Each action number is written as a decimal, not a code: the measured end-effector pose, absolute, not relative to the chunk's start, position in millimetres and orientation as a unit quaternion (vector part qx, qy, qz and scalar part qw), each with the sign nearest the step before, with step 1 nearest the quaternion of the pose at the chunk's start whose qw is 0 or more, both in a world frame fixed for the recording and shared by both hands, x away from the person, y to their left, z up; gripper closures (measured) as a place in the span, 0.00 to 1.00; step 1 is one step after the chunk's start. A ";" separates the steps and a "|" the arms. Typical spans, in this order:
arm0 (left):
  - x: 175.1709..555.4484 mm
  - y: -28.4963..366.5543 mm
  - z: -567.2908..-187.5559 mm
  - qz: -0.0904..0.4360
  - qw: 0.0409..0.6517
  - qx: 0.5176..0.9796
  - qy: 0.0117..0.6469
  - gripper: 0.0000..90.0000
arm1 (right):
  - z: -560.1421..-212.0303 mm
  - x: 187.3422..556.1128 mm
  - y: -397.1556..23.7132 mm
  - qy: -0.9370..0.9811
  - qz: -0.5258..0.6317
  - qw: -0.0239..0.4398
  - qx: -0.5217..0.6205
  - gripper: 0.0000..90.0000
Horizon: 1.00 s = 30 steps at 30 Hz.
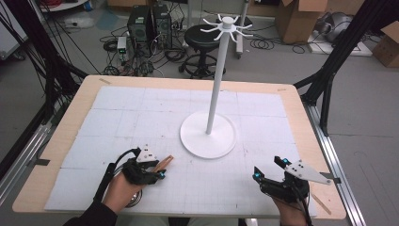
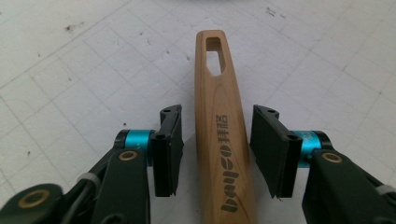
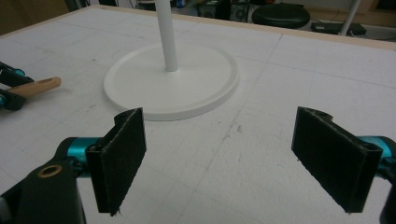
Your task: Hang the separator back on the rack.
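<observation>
Tabletop (image 1: 117,101): a wooden board under a white gridded mat, seen from above, with the person's forearms coming in at the near edge.
Stand (image 1: 208,135): a white round base near the middle of the mat, with a thin pole rising to a ring of hooks at the top; nothing hangs from it.
Left claw (image 1: 149,170): at the near left, held low over the mat, its jaws partly open and straddling the wooden handle with a clear gap on each side, gripping nothing.
Right claw (image 1: 269,170): at the near right, well apart from the handle, jaws spread wide and empty, facing the stand's base.
Wooden handle (image 2: 223,135): lying flat on the mat between the left claw's jaws, its long axis running straight away from that claw, the slotted end farthest out and pointing toward the stand; what lies at its near end is hidden.
Key relation: the left claw is by far the nearer and already lined up along the handle, so closing looks like all a grip would need.
Hands: the left hand (image 1: 123,188) is low and angled toward the stand; the right sits level near the tabletop's front edge.
</observation>
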<state>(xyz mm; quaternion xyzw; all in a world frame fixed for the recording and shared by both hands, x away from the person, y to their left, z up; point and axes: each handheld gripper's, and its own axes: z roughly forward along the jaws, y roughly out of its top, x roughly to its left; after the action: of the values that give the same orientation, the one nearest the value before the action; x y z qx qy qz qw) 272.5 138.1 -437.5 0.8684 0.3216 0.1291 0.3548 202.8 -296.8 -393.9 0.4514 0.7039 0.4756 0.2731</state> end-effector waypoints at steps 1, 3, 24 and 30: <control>272.5 138.0 -437.5 0.129 0.355 0.868 0.323 0.62 | -393.8 202.7 -296.5 0.703 0.476 0.271 0.453 0.18; 272.6 138.4 -437.3 0.130 0.354 0.867 0.326 0.63 | -393.9 202.8 -296.6 0.703 0.476 0.272 0.453 0.18; 273.8 141.2 -434.5 0.119 0.353 0.863 0.342 0.75 | -393.9 202.7 -297.0 0.703 0.478 0.269 0.452 0.18; 272.2 147.4 -425.3 0.112 0.382 0.849 0.348 0.75 | -393.9 202.7 -297.0 0.703 0.480 0.266 0.453 0.18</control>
<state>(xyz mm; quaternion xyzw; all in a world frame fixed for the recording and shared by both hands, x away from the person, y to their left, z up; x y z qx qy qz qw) 272.2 147.4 -425.3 0.8488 0.3480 0.1118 0.3820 202.7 -297.0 -393.9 0.4528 0.7025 0.4803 0.2660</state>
